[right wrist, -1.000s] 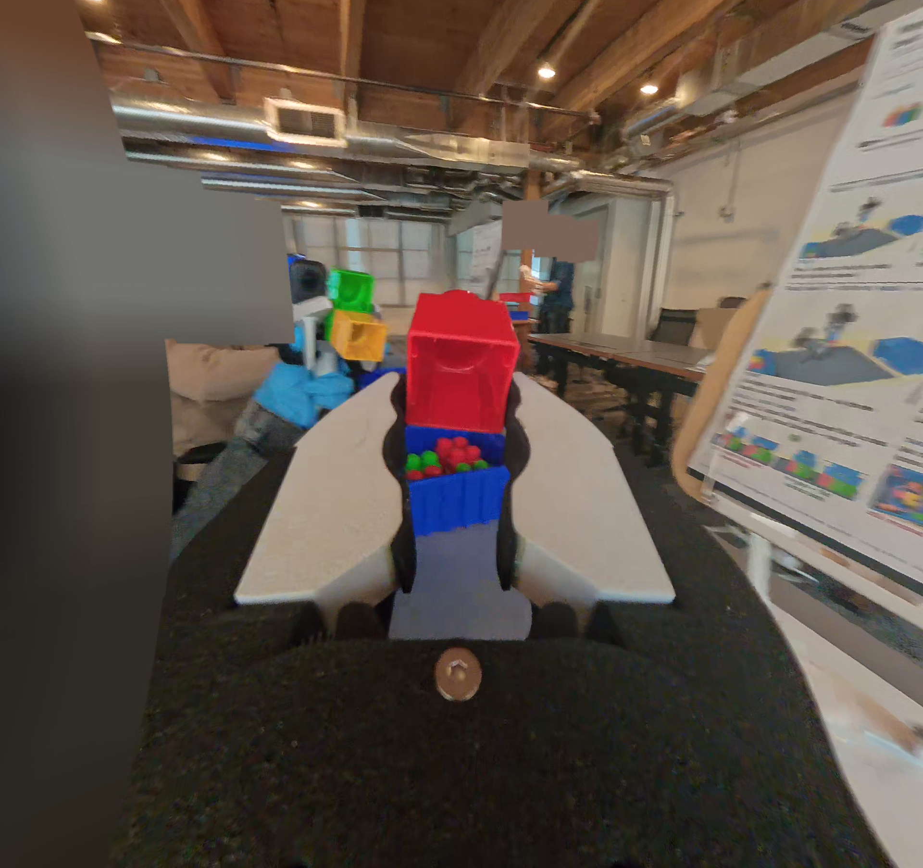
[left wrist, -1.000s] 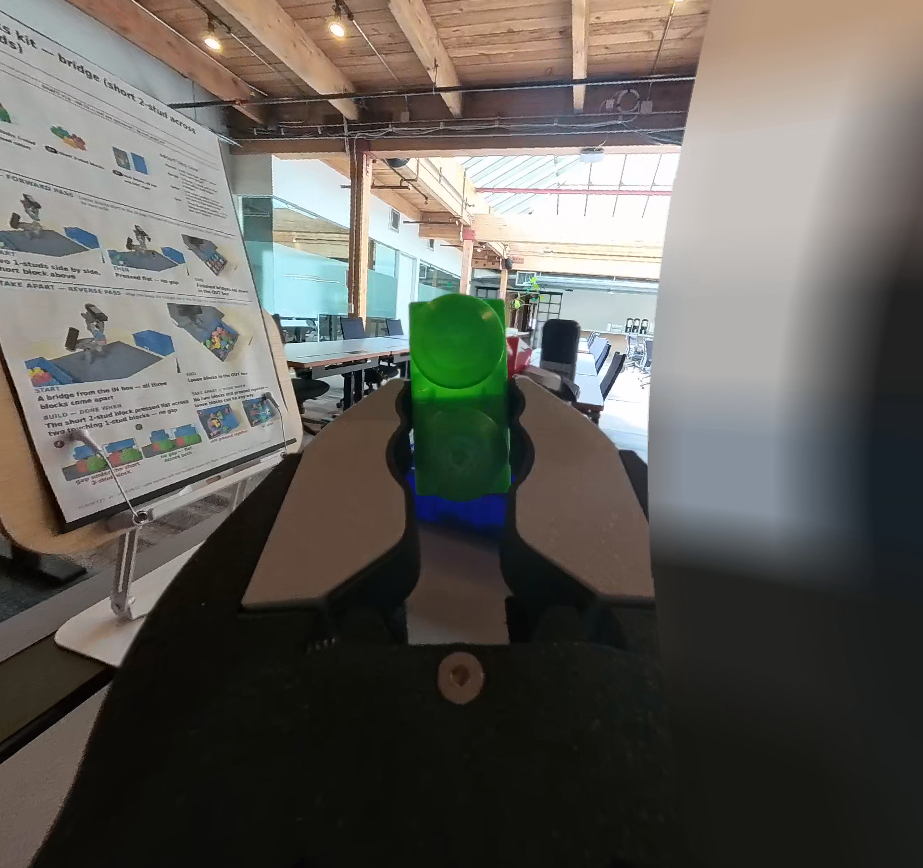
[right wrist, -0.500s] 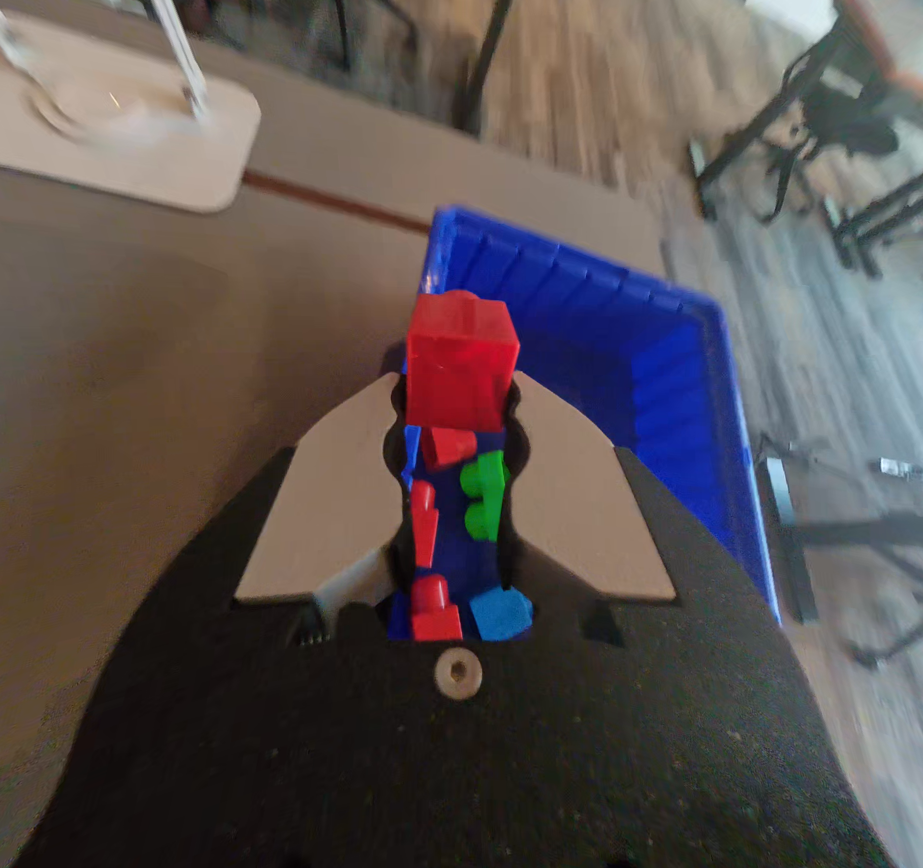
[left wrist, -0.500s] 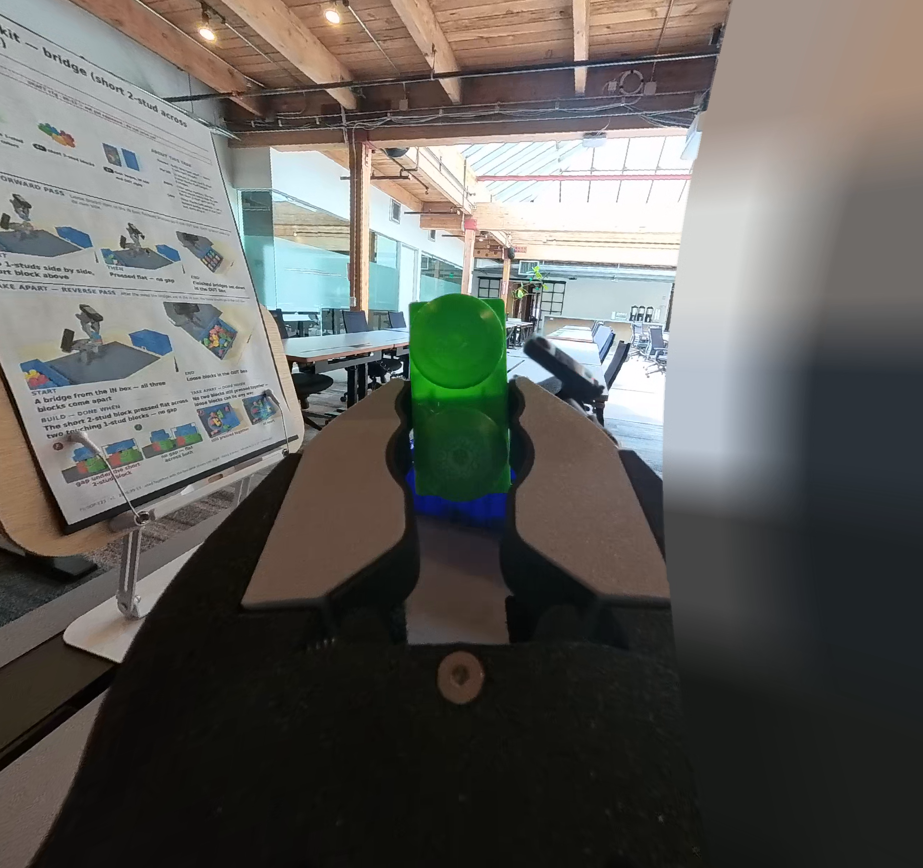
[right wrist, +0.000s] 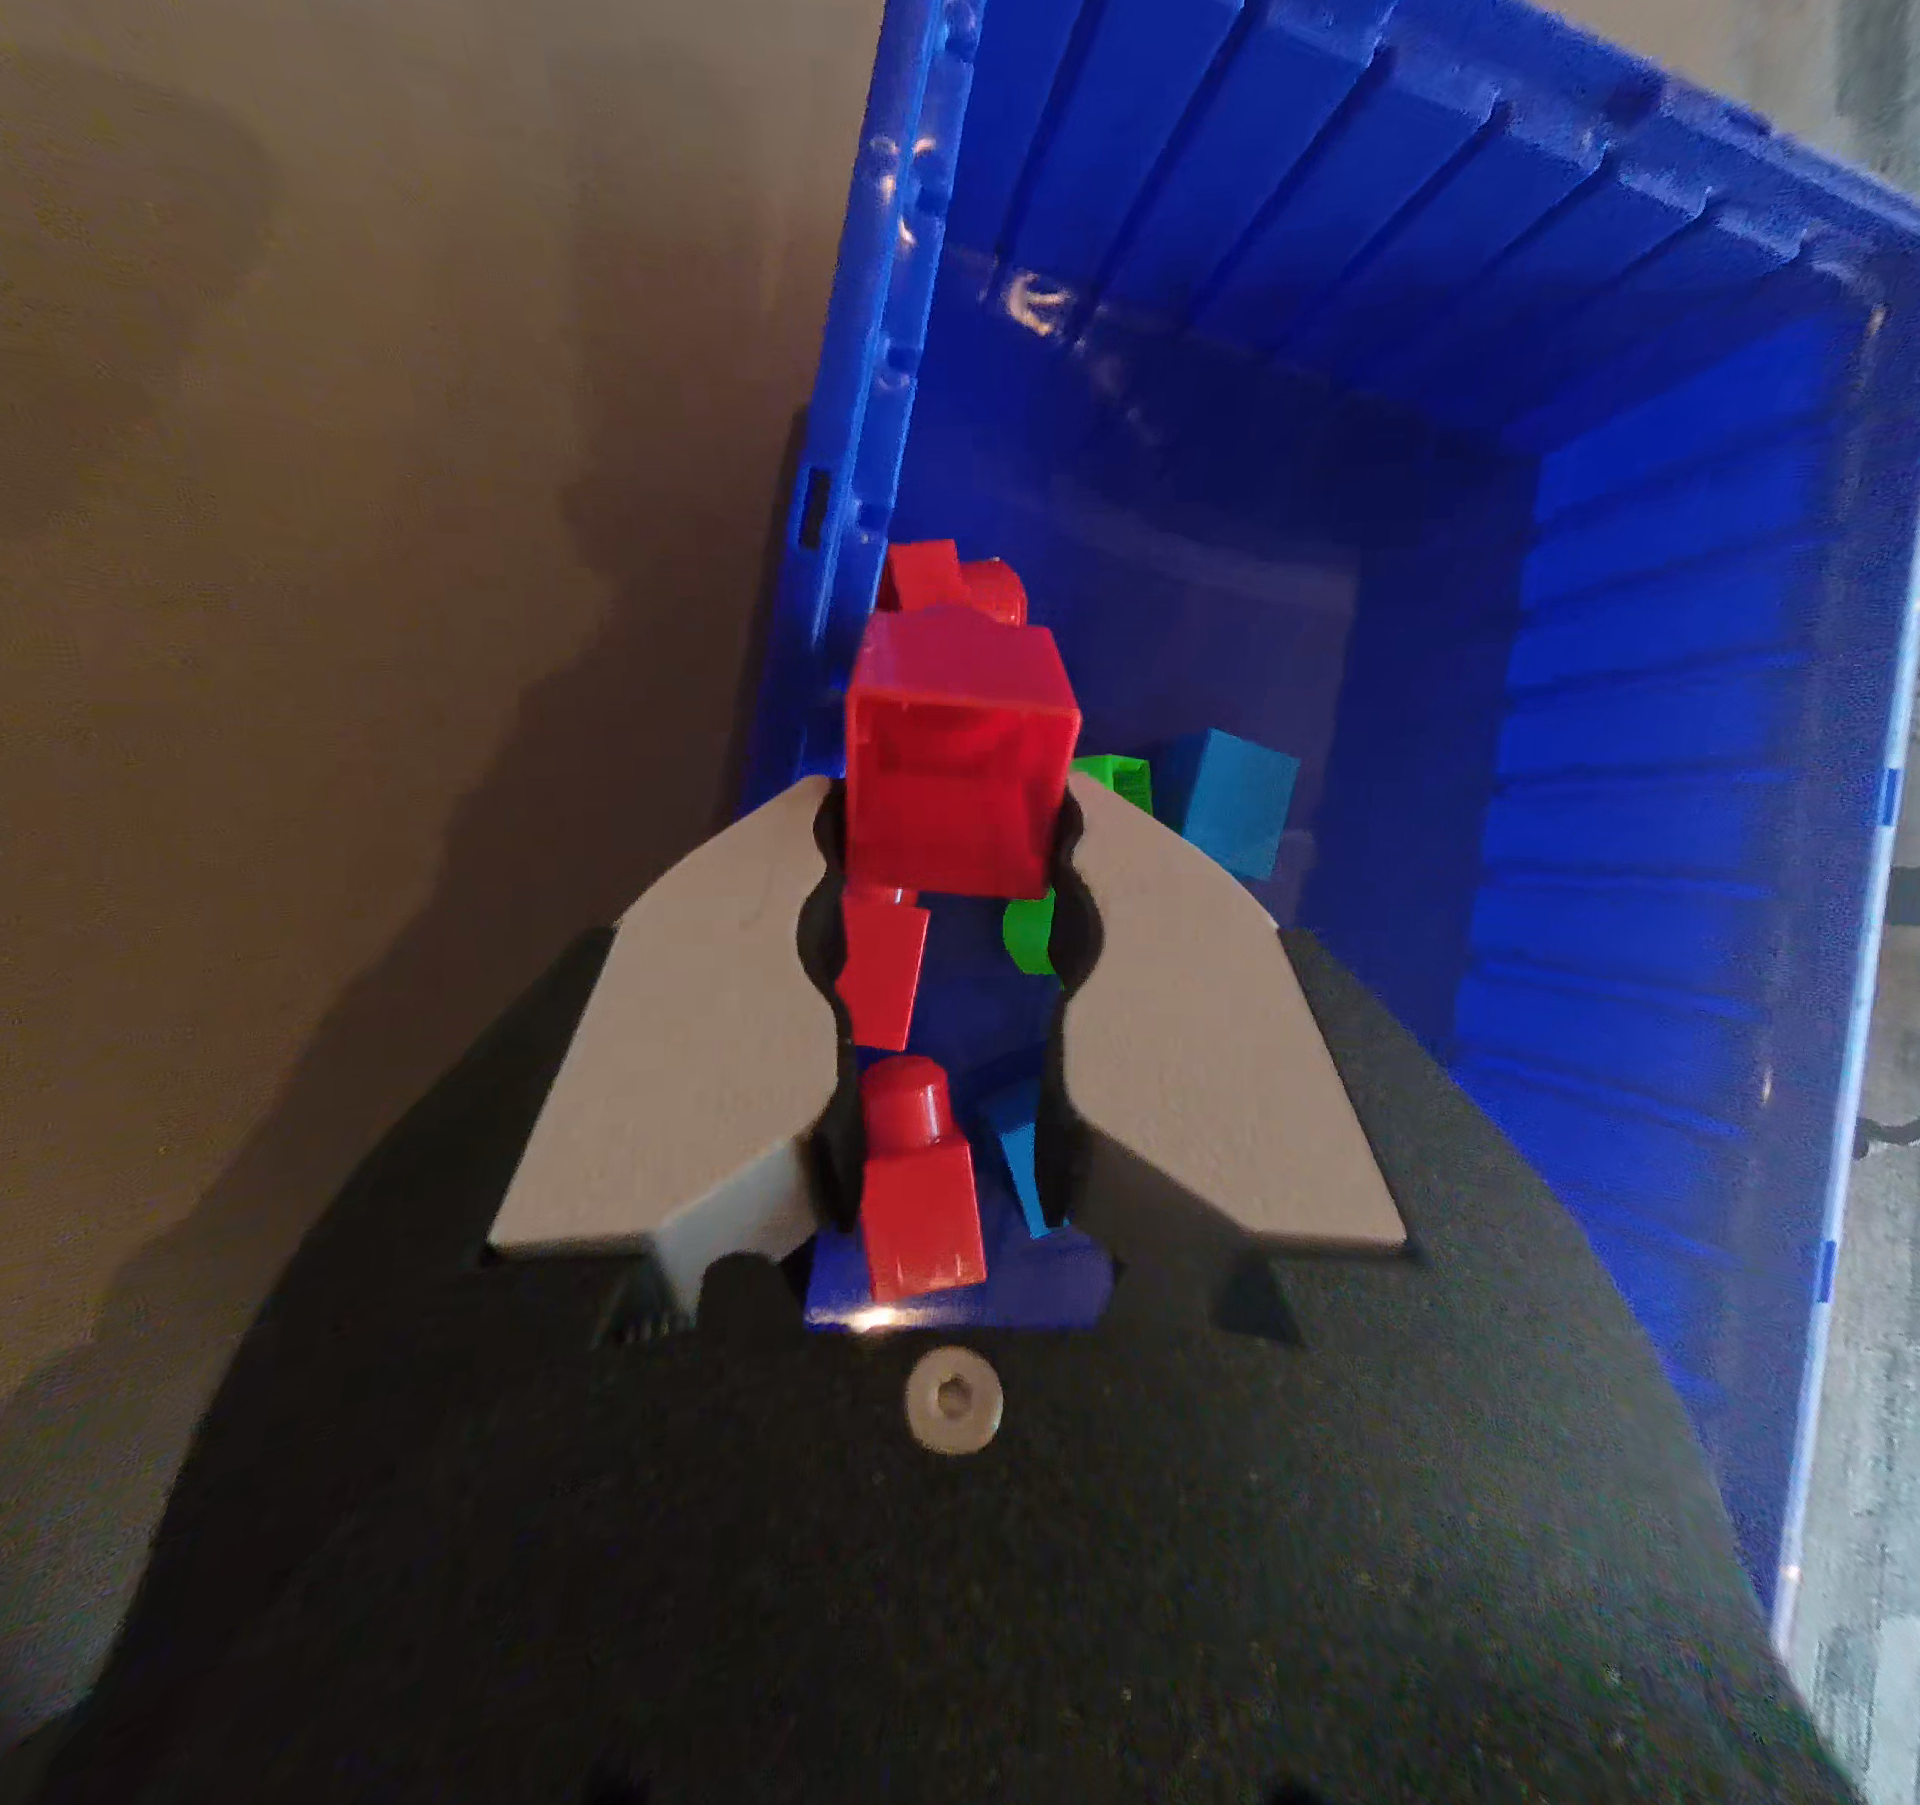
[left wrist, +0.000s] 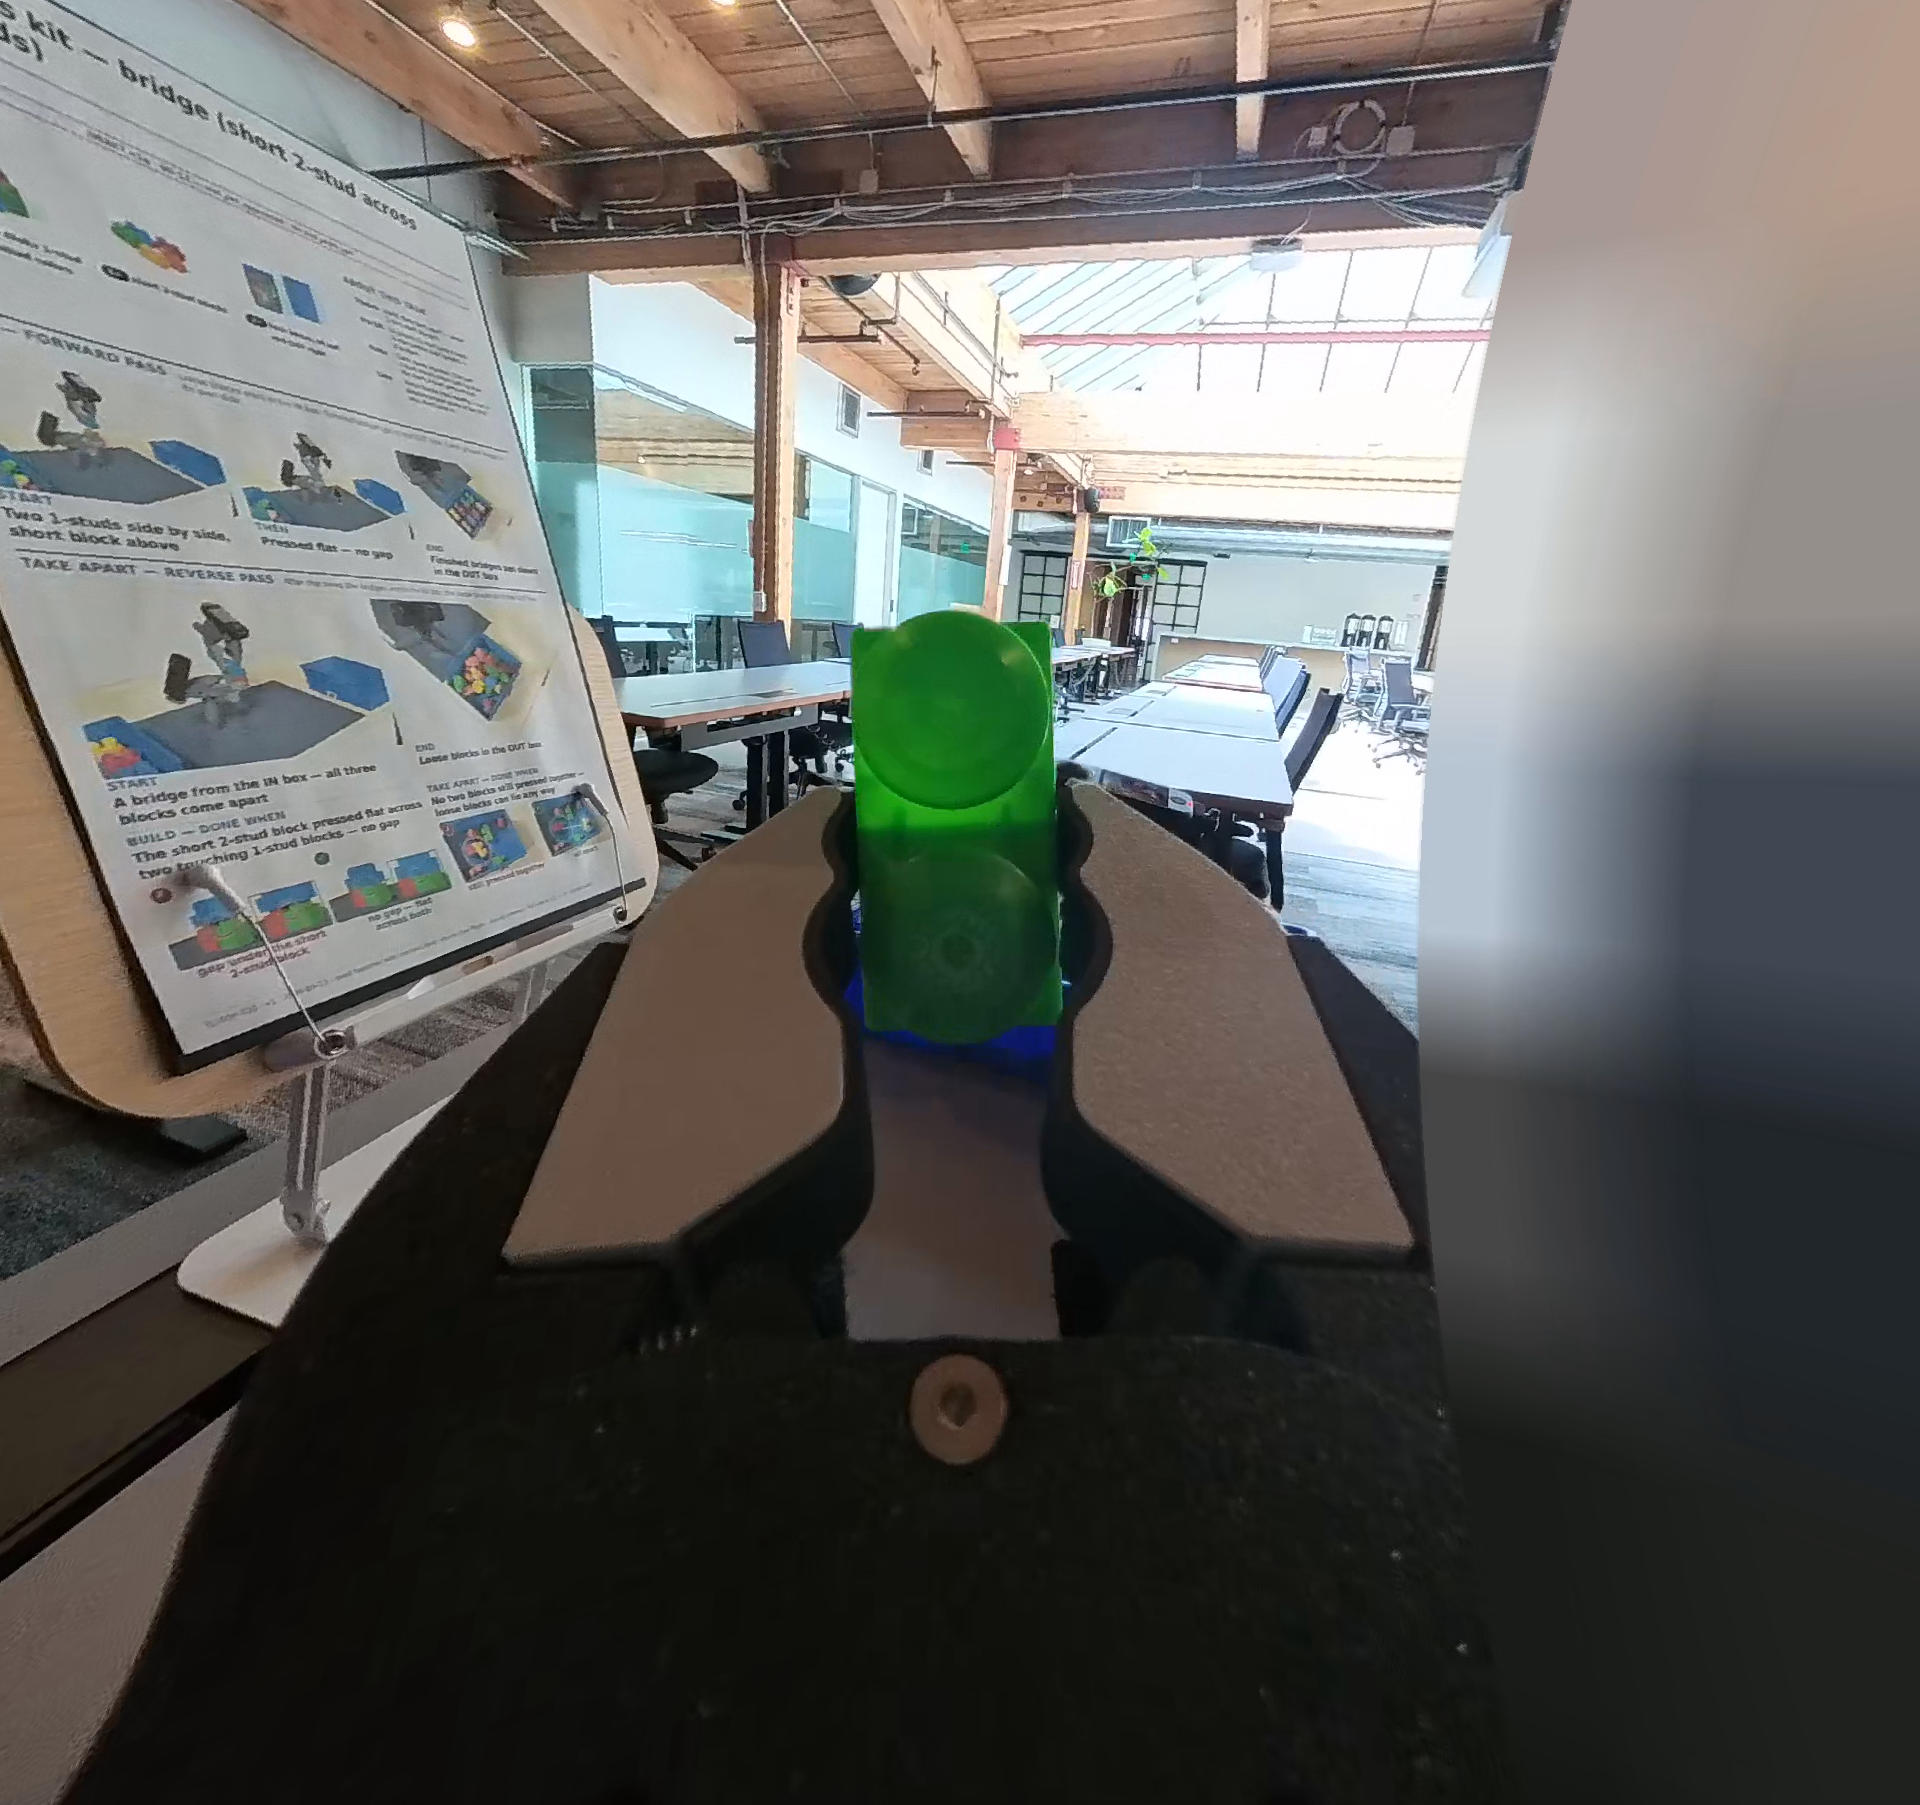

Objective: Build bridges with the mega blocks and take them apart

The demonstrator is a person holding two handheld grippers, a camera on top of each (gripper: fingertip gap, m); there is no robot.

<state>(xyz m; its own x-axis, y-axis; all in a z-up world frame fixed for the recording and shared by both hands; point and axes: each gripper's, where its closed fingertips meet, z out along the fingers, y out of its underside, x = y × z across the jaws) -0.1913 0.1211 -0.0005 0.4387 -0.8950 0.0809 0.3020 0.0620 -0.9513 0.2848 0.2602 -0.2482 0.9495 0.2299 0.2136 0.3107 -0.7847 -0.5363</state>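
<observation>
My left gripper point(left wrist: 954, 820) is shut on a green two-stud block point(left wrist: 954, 841), held up in the air with its studs facing me; a bit of a blue bin point(left wrist: 987, 1047) shows just below it. My right gripper point(right wrist: 954, 799) is shut on a red one-stud block point(right wrist: 956, 779), its hollow underside towards me, and points down over the near left corner of a blue bin point(right wrist: 1351, 301). In the bin lie several loose blocks: red ones point(right wrist: 920, 1179), a green one point(right wrist: 1039, 924) and light blue ones point(right wrist: 1231, 799).
An instruction sheet on a wooden stand point(left wrist: 260, 612) stands at the left in the left wrist view. The brown table top point(right wrist: 364, 405) lies left of the bin. Office tables point(left wrist: 1174, 747) and chairs are far behind. A blurred patch covers the right side of the left wrist view. About 55 centimeters separates my left fingertips from my right.
My right gripper has swung from pointing out into the room to pointing down, and has come closer over the blue bin with the red block. My left gripper has barely moved.
</observation>
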